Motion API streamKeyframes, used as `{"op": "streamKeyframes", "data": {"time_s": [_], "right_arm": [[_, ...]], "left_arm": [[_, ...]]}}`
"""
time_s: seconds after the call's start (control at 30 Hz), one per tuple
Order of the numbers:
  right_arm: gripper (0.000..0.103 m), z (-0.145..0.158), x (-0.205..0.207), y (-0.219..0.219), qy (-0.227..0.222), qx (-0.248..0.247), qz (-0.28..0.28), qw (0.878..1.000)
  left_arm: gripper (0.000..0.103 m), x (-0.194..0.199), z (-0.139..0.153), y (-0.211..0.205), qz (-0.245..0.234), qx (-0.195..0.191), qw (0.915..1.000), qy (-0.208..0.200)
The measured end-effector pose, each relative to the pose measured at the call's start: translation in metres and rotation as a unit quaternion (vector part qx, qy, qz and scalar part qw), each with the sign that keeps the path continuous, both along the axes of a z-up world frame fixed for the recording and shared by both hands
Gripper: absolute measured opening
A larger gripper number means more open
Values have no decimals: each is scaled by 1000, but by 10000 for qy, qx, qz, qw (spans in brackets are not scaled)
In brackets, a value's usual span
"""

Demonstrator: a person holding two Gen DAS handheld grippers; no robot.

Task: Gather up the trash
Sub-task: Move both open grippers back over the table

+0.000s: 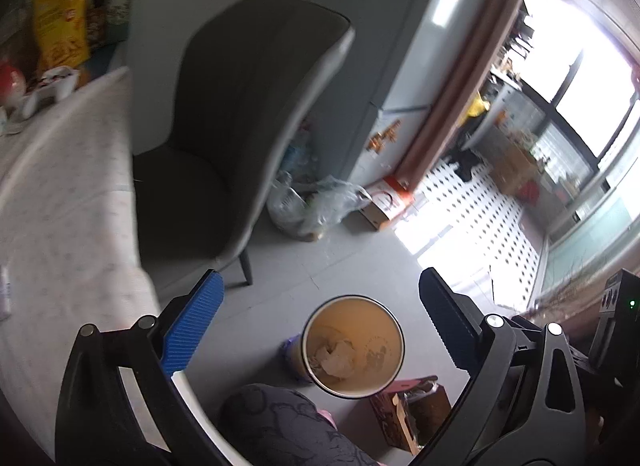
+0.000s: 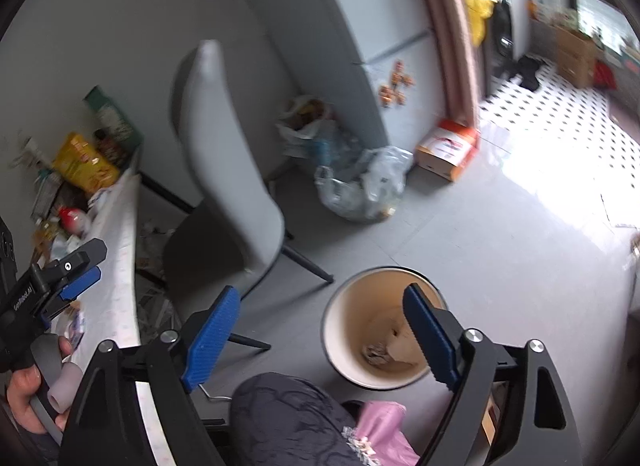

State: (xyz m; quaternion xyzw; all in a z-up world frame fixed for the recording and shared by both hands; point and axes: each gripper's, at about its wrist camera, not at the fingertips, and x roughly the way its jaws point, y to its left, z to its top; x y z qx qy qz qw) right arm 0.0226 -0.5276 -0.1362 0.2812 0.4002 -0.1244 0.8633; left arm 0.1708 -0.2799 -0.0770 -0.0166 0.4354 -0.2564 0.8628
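Trash, crumpled paper, lies at the bottom of the round bin on the floor by our knee. We see a clear bag stuffed with bottles beyond the chair. Both our left gripper and right gripper hang above with fingers spread wide, holding nothing.

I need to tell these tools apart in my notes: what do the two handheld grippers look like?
Both look alike: black angular frames with silver pivot bolts and ribbed blue pads lining the jaws. That holds for the left gripper and the right gripper. In the right wrist view, the left one has white lettering on its black body and a grey handle.
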Motion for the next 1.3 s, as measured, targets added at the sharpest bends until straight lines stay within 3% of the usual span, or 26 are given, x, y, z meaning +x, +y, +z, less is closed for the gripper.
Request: {"op": "streamKeyframes", "data": {"time_s": [0.13, 0.53, 1.0, 1.3], "right_arm": [[95, 18, 23, 33, -252, -77, 386, 9989], [95, 45, 80, 139, -557, -56, 1437, 9880], [95, 59, 121, 240, -624, -32, 2305, 9711], [95, 53, 144, 288, -483, -12, 2701, 9616]], "left_arm": [[97, 2, 20, 45, 369, -64, 9991, -208], [97, -1, 50, 183, 1749, -163, 9828, -562], [97, -22, 38, 311, 2991, -372, 9516, -609], [97, -29, 11, 376, 3657, -419, 9287, -440]]}}
